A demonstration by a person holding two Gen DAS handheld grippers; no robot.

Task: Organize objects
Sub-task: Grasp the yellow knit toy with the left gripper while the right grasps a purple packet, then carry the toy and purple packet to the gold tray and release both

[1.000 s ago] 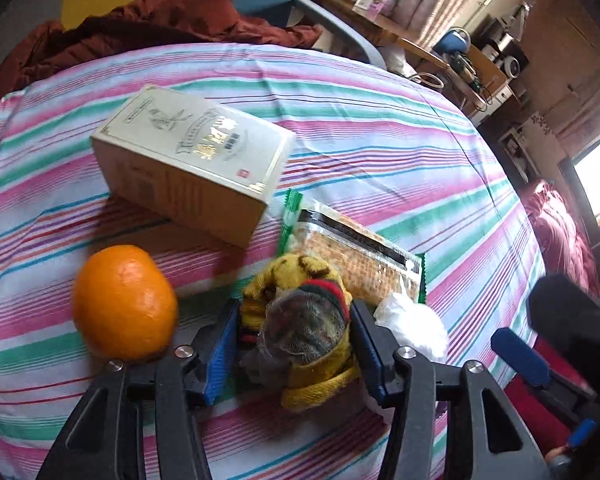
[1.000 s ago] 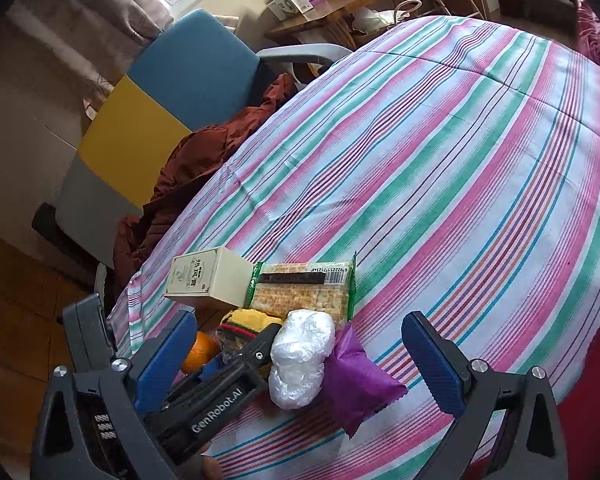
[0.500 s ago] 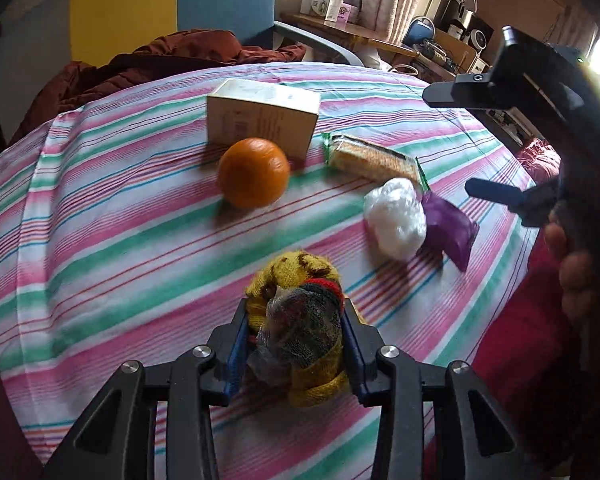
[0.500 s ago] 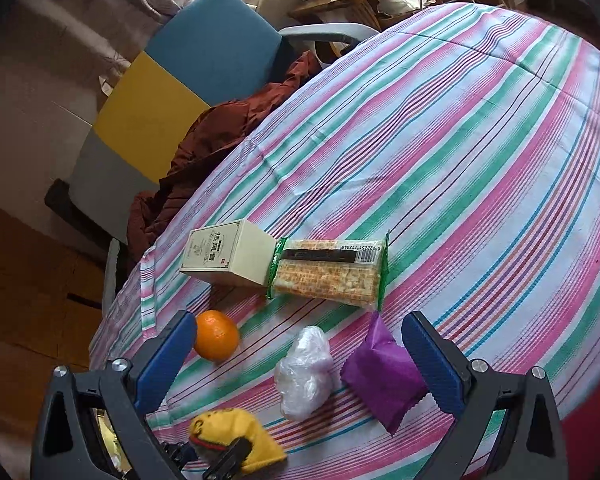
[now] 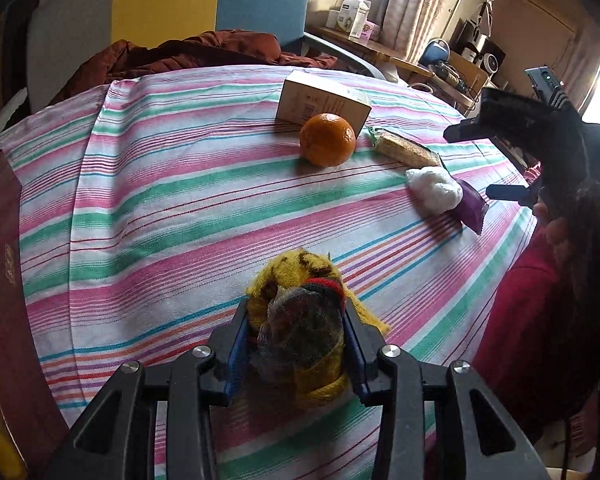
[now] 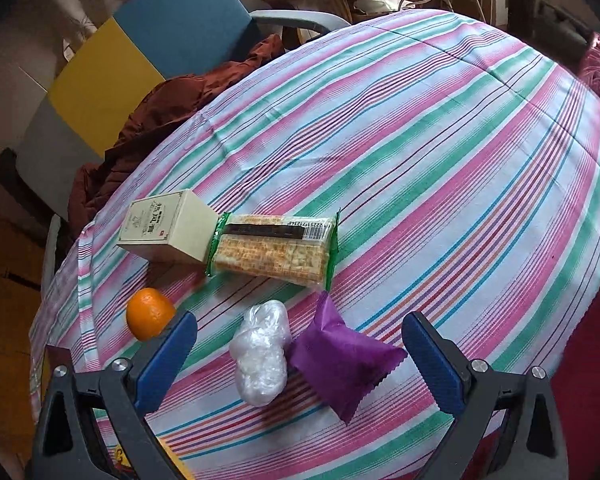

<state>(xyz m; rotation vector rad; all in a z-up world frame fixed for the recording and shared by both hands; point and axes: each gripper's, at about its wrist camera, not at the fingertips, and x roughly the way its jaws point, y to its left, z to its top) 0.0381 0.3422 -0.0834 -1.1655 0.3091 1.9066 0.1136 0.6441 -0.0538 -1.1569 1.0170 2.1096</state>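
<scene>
Striped-cloth counter. Left claw clamped on yellow knit bundle, carrying step; orange far ahead. Right claw apart above white bag. Next: find set-down spot.

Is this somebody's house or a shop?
Most likely somebody's house, a lived-in room. A round table under a striped pink-and-green tablecloth, a blue-and-yellow upholstered armchair with a rust-brown quilted jacket thrown over it, and window curtains all look homely.
</scene>
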